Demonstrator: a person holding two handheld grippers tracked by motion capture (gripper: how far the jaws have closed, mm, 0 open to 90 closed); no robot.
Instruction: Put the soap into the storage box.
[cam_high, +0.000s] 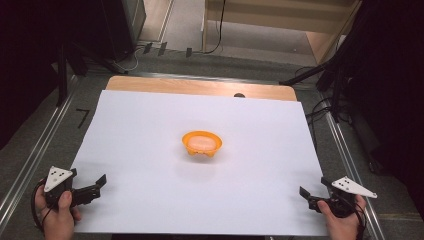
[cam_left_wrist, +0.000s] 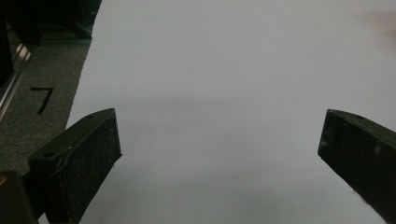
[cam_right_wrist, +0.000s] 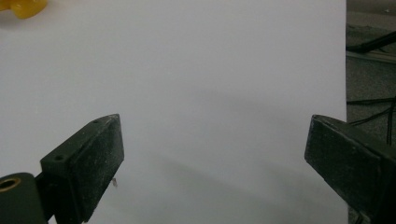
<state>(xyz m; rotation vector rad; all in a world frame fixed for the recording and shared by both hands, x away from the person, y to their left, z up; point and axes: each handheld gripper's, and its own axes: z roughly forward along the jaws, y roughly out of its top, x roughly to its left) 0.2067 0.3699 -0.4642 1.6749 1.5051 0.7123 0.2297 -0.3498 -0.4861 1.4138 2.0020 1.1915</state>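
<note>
An orange bowl (cam_high: 201, 143) with something pale pink inside sits in the middle of a white sheet (cam_high: 150, 150) that covers the table. Its yellow-orange edge (cam_right_wrist: 21, 7) peeks in at the top left of the right gripper view. My left gripper (cam_high: 95, 187) rests at the sheet's near left corner, held by a hand, jaws wide apart over bare paper (cam_left_wrist: 219, 140). At the near right corner a hand holds my right gripper (cam_high: 312, 195), its jaws also spread with nothing between them (cam_right_wrist: 215, 154).
A wooden table edge (cam_high: 200, 87) shows beyond the sheet. Grey carpet with a black mark (cam_left_wrist: 43, 99) lies to the left, metal rails (cam_high: 30, 160) run along both sides, and black cables (cam_right_wrist: 373, 116) trail on the floor at right. Dark stands flank the table.
</note>
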